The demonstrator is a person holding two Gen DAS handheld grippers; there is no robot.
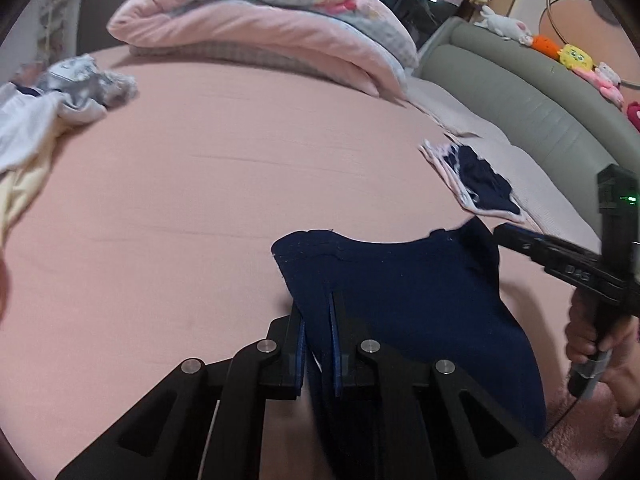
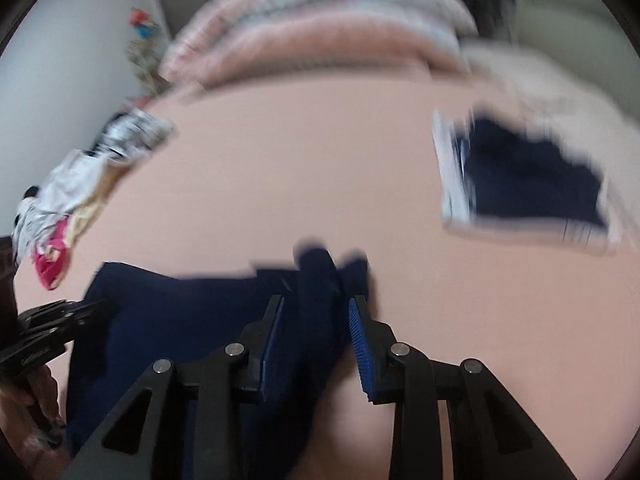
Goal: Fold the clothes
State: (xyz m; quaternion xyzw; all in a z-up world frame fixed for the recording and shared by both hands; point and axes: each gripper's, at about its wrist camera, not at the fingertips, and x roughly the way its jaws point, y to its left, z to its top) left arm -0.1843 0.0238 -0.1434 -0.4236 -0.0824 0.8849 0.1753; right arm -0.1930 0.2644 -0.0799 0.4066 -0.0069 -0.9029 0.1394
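Note:
A navy garment (image 1: 400, 292) hangs between my two grippers over the pink bed sheet (image 1: 224, 184). My left gripper (image 1: 318, 320) is shut on its left edge. My right gripper (image 2: 316, 312) shows in the blurred right wrist view with its jaws a little apart and a bunch of the navy garment (image 2: 192, 320) between them. The right gripper also shows at the right edge of the left wrist view (image 1: 508, 236), touching the garment's far corner.
A folded stack of clothes with a navy piece on top (image 1: 476, 180) lies on the right of the bed. A heap of unfolded clothes (image 1: 48, 108) lies at the left. A rolled pink quilt (image 1: 272, 24) lies at the back. A grey headboard (image 1: 532, 96) carries plush toys.

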